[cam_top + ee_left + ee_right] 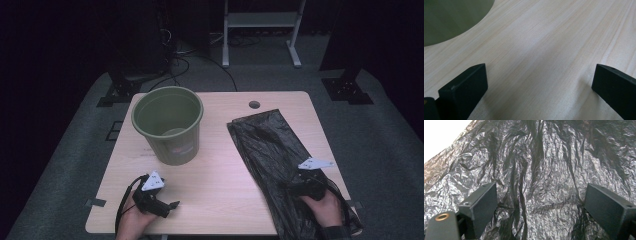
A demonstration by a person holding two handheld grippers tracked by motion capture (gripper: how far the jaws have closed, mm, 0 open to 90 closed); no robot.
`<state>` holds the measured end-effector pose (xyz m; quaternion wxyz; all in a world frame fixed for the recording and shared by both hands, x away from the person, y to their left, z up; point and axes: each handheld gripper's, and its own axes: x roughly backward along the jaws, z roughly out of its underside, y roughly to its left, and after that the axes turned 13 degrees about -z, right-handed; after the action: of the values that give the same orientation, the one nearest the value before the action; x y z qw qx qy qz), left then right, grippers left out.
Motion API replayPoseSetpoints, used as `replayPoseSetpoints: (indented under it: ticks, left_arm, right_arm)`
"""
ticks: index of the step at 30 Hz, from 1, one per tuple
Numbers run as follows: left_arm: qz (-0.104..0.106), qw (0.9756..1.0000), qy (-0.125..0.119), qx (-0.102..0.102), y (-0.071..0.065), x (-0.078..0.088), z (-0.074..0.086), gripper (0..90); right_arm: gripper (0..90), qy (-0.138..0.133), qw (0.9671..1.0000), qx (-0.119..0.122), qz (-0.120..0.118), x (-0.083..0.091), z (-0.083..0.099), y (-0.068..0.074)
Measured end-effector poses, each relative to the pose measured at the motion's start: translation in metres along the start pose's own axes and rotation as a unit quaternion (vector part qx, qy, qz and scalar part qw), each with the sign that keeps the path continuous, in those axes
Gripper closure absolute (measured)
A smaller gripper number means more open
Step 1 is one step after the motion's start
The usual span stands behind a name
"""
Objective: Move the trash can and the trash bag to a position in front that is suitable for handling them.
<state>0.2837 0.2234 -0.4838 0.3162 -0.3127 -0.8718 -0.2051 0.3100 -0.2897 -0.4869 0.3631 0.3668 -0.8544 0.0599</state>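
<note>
A black bin bag [272,150] lies flat and crinkled on the right half of the desk [220,190], running from near the far edge to the near right corner, where it overhangs a little. The right gripper [306,187] sits low over the bag's near part; in the right gripper view its jaws stand wide apart with the wrinkled plastic [536,182] spread between them, nothing pinched yet. This looks like the start of picking the bag up, most likely to line the bin. The next move calls for pressing the jaws down onto a fold and closing them on the thin film, which may slip or lift in one layer only.

The green bin [168,125] stands upright and empty on the left half of the desk, well apart from the bag. A pale label on its front wall is too small to read. The left gripper [159,200] rests near the front edge of the desk, just in front of the bin, its jaws released and wide over bare wood [544,50], holding nothing.
</note>
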Motion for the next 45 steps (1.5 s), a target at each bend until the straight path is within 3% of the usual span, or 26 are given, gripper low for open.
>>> replayPoseSetpoints:
  ticks: [13,20,45]
  left_arm:
    - [-0.006,0.9993,-0.019,0.033,0.009,0.015,-0.005,0.0]
    - [-0.012,0.9987,-0.034,0.035,0.014,0.029,-0.017,0.0]
    - [-0.018,0.9980,-0.042,0.043,0.033,0.054,-0.059,0.0]
  right_arm:
    - [10.4,0.001,1.0000,0.001,-0.001,0.000,0.000,0.000]
    - [10.3,0.001,1.0000,0.002,-0.002,-0.001,0.000,0.000]
    - [10.6,0.001,1.0000,0.004,-0.002,-0.001,0.000,-0.001]
